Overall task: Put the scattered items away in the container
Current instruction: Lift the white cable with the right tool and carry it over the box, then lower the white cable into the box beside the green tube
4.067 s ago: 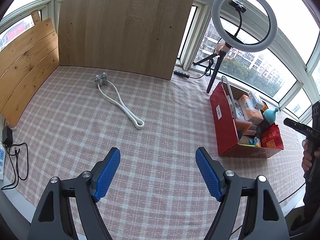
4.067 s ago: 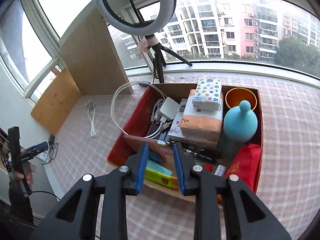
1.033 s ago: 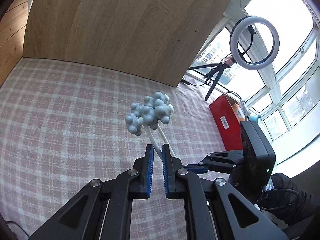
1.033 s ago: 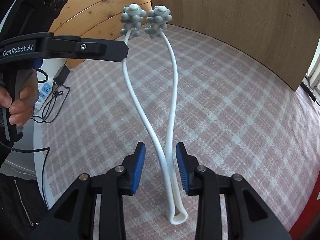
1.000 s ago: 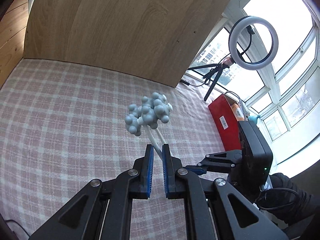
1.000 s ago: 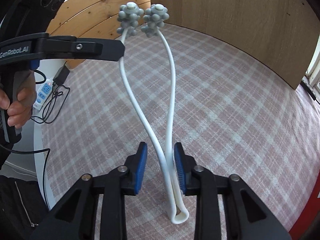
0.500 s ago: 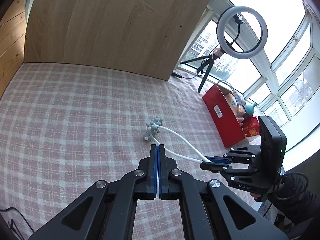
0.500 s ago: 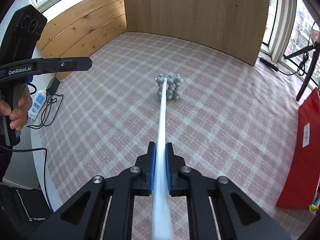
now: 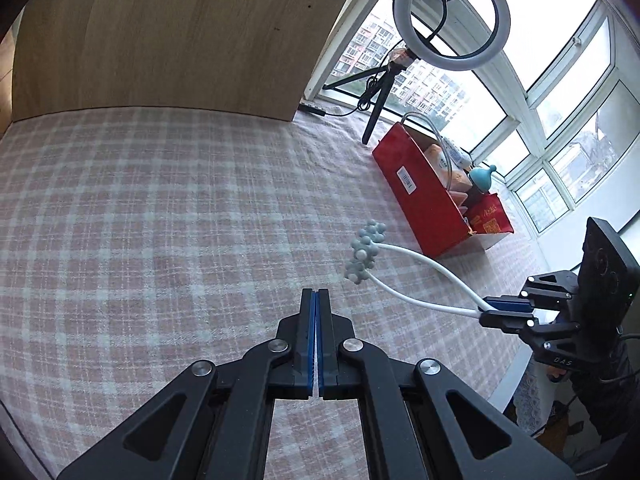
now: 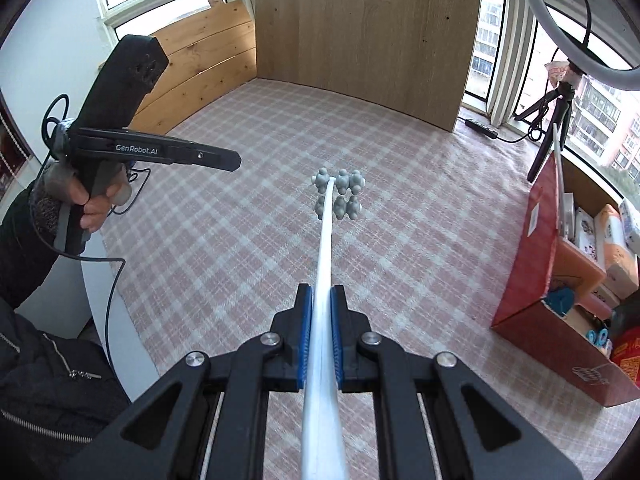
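Note:
A white bent massager (image 10: 326, 256) with grey knobbed balls (image 10: 338, 194) at its two ends hangs in the air over the checked cloth. My right gripper (image 10: 321, 300) is shut on its folded white stem, the balls pointing away from me. In the left wrist view the massager (image 9: 424, 284) sticks out leftward from the right gripper (image 9: 490, 308). My left gripper (image 9: 316, 300) is shut with nothing between its pads, and stands apart from the massager. The red box (image 9: 424, 200) holding several items stands at the right, near the windows.
A ring light on a tripod (image 9: 452, 12) stands behind the red box (image 10: 532, 280). A tall wooden board (image 9: 160, 36) leans at the back. A power strip with cables (image 10: 132, 172) lies beyond the table's left edge. The person's dark sleeve (image 10: 40, 320) is at lower left.
My left gripper let go of the massager and pulled back, shut and empty. My right gripper closed on the stem and lifted it, carrying it toward the red box.

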`<state>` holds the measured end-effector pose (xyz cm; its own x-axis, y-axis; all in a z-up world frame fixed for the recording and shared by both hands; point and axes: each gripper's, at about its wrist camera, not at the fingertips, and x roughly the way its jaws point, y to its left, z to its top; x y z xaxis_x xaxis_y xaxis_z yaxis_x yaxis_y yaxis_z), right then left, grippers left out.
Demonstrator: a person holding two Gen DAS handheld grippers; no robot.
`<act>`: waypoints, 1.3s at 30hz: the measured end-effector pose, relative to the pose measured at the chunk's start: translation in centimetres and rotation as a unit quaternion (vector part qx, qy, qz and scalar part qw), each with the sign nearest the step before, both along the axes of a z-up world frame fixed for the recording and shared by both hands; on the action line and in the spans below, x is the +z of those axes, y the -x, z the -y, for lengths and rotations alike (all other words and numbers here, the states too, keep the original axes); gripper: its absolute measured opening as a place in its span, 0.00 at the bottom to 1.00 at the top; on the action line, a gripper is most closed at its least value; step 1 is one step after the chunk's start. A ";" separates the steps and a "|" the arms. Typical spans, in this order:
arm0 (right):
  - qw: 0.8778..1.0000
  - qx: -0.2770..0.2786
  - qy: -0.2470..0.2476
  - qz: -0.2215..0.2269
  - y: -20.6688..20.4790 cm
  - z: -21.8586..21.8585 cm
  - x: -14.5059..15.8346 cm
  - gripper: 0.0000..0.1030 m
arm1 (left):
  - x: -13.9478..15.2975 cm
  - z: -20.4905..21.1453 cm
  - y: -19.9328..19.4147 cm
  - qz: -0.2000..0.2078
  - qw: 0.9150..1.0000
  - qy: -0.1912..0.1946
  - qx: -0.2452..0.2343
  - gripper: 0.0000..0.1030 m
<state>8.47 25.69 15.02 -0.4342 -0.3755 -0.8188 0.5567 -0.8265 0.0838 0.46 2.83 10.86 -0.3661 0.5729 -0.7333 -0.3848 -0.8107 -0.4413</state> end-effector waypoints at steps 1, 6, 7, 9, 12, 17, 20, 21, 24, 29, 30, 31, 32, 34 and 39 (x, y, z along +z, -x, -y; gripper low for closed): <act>1.000 0.004 0.000 -0.002 0.0 -0.7 0.4 0.09 | 0.3 -0.2 -0.2 -0.002 1.000 0.003 0.007 0.00; 0.999 0.038 0.022 0.016 -1.1 -5.2 1.5 0.09 | 1.1 -1.6 -1.5 -0.002 0.999 0.016 0.047 0.00; 0.999 0.044 0.025 0.018 -1.4 -6.5 1.7 0.09 | 1.2 -2.0 -1.8 -0.001 0.998 0.019 0.055 0.00; 0.998 0.055 0.033 0.025 -2.0 -9.3 2.1 0.09 | 1.4 -2.9 -2.4 0.002 0.997 0.027 0.071 0.00; 0.995 0.071 0.054 0.044 -2.3 -14.0 2.8 0.09 | 1.2 -4.4 -3.0 0.008 0.995 0.032 0.097 0.00; 0.990 0.099 0.068 0.068 -1.7 -20.5 3.7 0.09 | 1.1 -7.7 -3.8 0.014 0.991 0.035 0.129 0.00; 0.989 0.118 0.065 0.059 -0.8 -23.2 5.2 0.09 | 1.5 -9.9 -4.0 0.014 0.990 0.036 0.136 0.00; 0.989 0.124 0.061 0.052 -0.5 -24.0 5.8 0.09 | 1.7 -10.5 -4.0 0.014 0.990 0.037 0.139 0.00; 0.988 0.142 0.043 0.032 0.5 -26.0 7.4 0.09 | 2.3 -12.2 -3.9 0.009 0.988 0.038 0.148 0.00; 0.982 0.189 -0.014 0.011 2.8 -27.8 8.2 0.09 | 3.1 -14.5 -3.2 0.000 0.986 0.044 0.159 0.00; 0.979 0.201 -0.023 0.007 3.3 -27.9 8.2 0.09 | 3.2 -14.9 -3.0 0.000 0.986 0.045 0.162 0.00; 0.976 0.213 -0.031 0.003 3.8 -27.9 8.1 0.09 | 3.3 -15.2 -2.9 -0.001 0.985 0.046 0.166 0.00; 0.974 0.225 -0.038 0.001 4.4 -27.8 7.8 0.09 | 3.3 -15.5 -2.7 0.000 0.984 0.048 0.170 0.00; 0.968 0.248 -0.048 0.003 5.6 -27.7 7.1 0.09 | 3.4 -16.0 -2.5 0.001 0.982 0.051 0.181 0.00; 0.952 0.298 -0.064 0.019 7.6 -28.0 4.6 0.09 | 4.0 -16.9 -2.2 0.003 0.978 0.059 0.202 0.00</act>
